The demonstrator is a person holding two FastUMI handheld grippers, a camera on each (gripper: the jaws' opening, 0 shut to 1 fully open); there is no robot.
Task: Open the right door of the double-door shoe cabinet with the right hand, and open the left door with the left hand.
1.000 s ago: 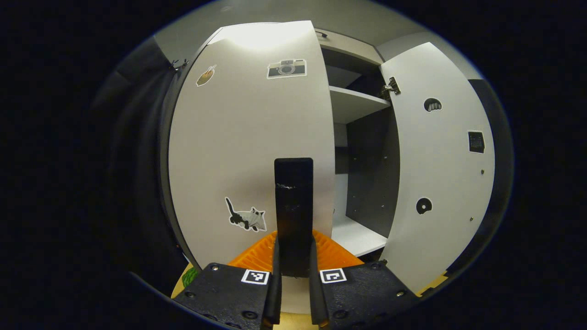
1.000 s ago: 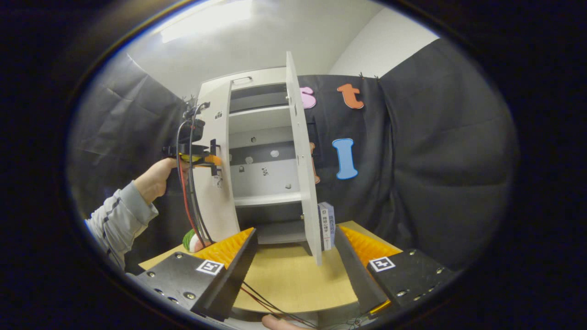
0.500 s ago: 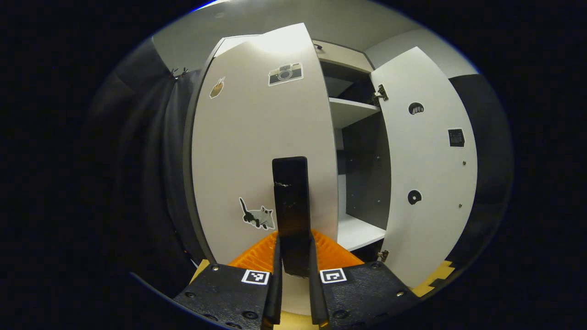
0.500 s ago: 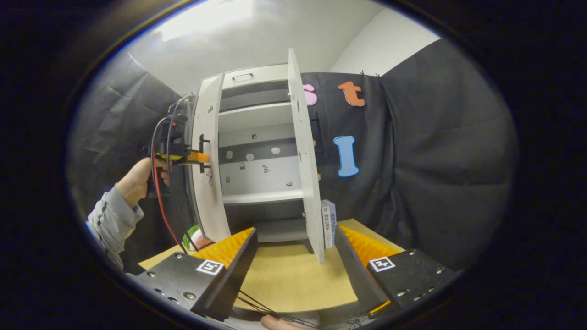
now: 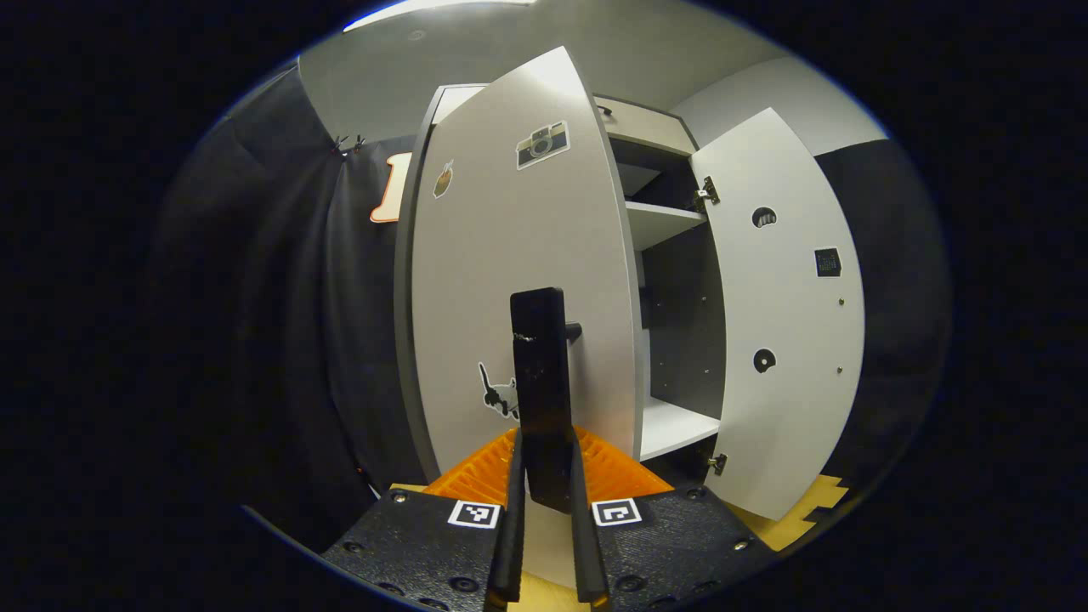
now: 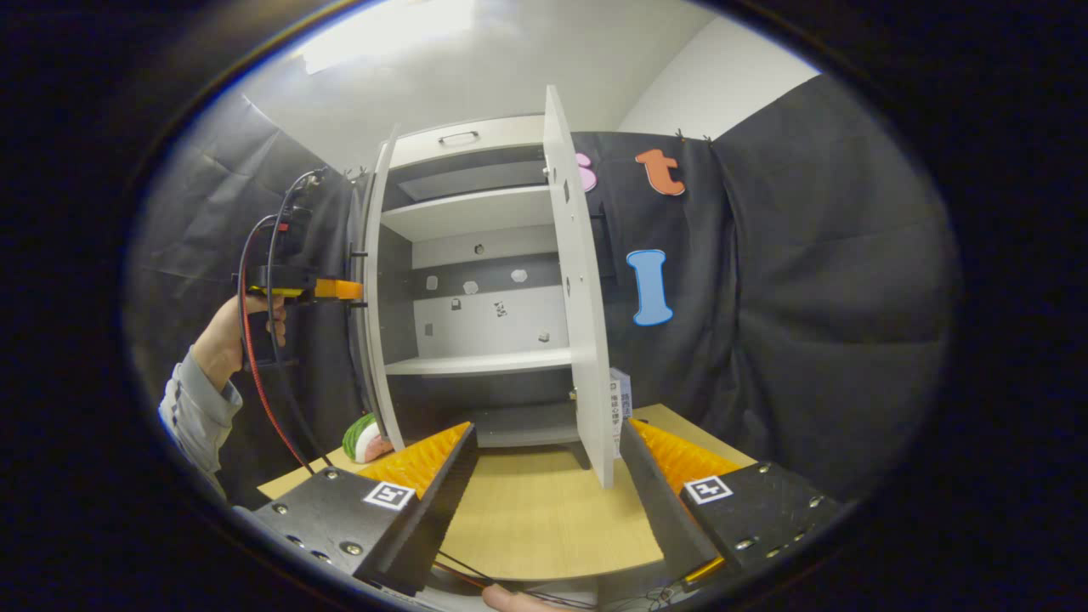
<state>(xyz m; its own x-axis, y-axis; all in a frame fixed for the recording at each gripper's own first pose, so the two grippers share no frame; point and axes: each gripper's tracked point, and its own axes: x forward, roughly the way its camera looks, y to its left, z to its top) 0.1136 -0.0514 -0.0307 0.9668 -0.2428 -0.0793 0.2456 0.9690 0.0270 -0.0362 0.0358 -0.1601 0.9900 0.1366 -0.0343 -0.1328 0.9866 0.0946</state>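
The white shoe cabinet [image 6: 463, 136] stands with both doors swung out. In the left gripper view, my left gripper [image 5: 544, 463] is shut on the black upright handle [image 5: 538, 357] of the left door [image 5: 510, 280], which carries several stickers. The right door [image 5: 782, 340] hangs wide open to its right. In the right gripper view the left door [image 6: 371, 297] appears edge-on, with the left gripper [image 6: 347, 291] at its handle and a hand [image 6: 223, 340] holding it. The right door [image 6: 585, 323] juts toward me. My right gripper [image 6: 548, 446] is open over the table, holding nothing.
A wooden table [image 6: 535, 518] carries the cabinet. A boxed item [image 6: 620, 399] stands behind the right door. A green, white and red ball-like thing [image 6: 364, 438] lies by the left door's foot. Red and black cables [image 6: 263, 399] hang from the left gripper. Inside is a white shelf [image 6: 476, 364].
The left door has swung further open with my left gripper on its handle, moving left in the right gripper view. The right gripper has barely moved and stays open.
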